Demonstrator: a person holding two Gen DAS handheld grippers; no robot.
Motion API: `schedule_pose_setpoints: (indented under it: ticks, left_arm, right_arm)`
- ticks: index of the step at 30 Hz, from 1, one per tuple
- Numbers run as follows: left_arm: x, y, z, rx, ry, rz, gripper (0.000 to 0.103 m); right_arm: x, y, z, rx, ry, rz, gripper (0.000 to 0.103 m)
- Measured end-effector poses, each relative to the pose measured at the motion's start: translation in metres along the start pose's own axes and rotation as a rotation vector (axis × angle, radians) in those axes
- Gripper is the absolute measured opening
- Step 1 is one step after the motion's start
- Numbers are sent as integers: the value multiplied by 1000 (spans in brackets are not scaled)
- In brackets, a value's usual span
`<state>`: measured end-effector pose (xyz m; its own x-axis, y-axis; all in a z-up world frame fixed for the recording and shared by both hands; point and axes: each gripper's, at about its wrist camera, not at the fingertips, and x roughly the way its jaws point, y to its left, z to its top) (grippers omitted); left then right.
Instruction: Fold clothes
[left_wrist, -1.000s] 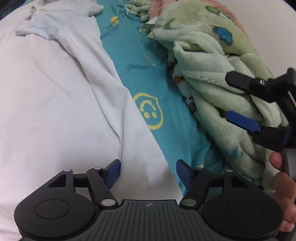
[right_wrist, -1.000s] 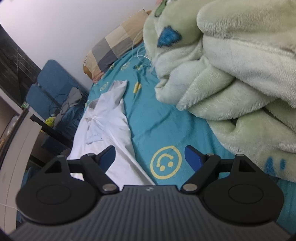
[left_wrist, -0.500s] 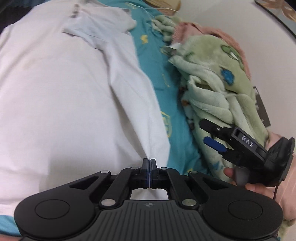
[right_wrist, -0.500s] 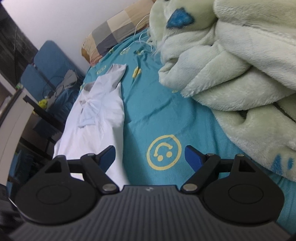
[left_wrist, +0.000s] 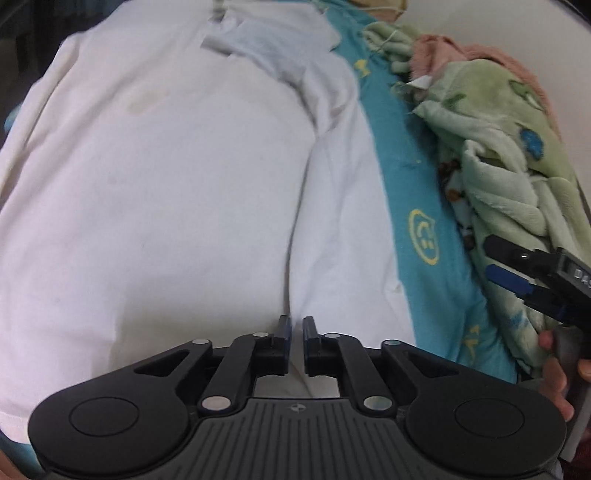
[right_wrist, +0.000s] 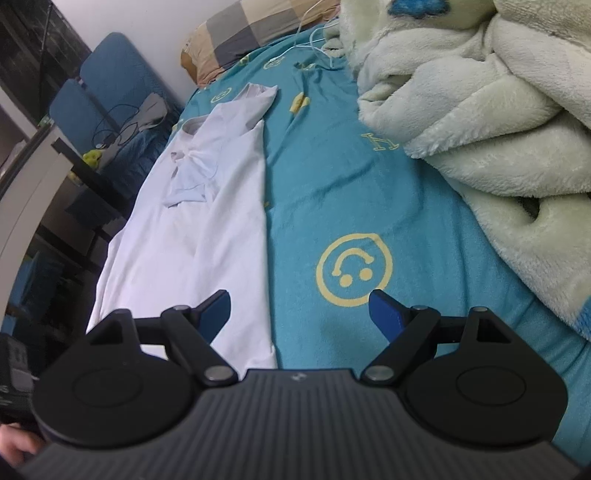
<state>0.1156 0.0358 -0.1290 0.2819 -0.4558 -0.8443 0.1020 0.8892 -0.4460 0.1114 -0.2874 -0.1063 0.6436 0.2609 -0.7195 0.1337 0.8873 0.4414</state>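
A white T-shirt (left_wrist: 166, 184) lies spread on the teal bed sheet (left_wrist: 417, 184), collar at the far end. My left gripper (left_wrist: 295, 328) is at the shirt's near hem, fingers almost together with white fabric pinched between them; a crease runs up the shirt from that spot. My right gripper (left_wrist: 506, 266) hangs to the right in front of the blanket, held by a hand (left_wrist: 554, 369). In the right wrist view the right gripper (right_wrist: 299, 310) stands open above the sheet, its left finger over the T-shirt's (right_wrist: 207, 221) near right corner, nothing between the fingers.
A bulky green plush blanket (right_wrist: 498, 110) is piled along the right side of the bed sheet (right_wrist: 332, 166). A checked pillow (right_wrist: 251, 33) and a white cable (right_wrist: 314, 37) lie at the head. Blue chairs (right_wrist: 110, 74) and dark furniture stand past the left edge.
My left gripper went from open to shut on the shirt's near hem and drew back, so more of the shirt shows. The right gripper stayed open and shifted slightly towards the shirt's edge.
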Motion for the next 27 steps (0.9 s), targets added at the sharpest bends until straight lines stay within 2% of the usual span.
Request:
schedule_pose_setpoints:
  ticks: [4, 5, 9, 13, 16, 20, 23, 25, 27]
  left_arm:
    - [-2, 2, 32, -50, -65, -18, 29]
    - [-2, 2, 40, -62, -81, -22, 36]
    - [-3, 4, 73, -112, -146, -40, 55]
    - [0, 5, 106, -160, -206, -59, 59]
    - [36, -3, 138, -187, -223, -78, 59]
    - [85, -13, 170, -218, -235, -119, 57]
    - [115, -21, 184, -184, -242, -83, 49]
    - [130, -26, 188, -151, -239, -59, 32]
    - [137, -30, 192, -114, -241, -40, 6]
  right_arm:
    - [1, 13, -4, -40, -2, 36, 83]
    - [1, 19, -6, -60, -6, 45, 83]
    - [8, 50, -18, -180, 11, 118, 72]
    - [23, 82, -34, -357, 69, 135, 66]
    - [37, 90, -41, -411, 132, 136, 58]
    - [51, 93, -43, -424, 188, 167, 56]
    - [60, 96, -47, -434, 230, 170, 55]
    - [68, 96, -50, -436, 268, 166, 53]
    - [74, 95, -52, -439, 306, 166, 51]
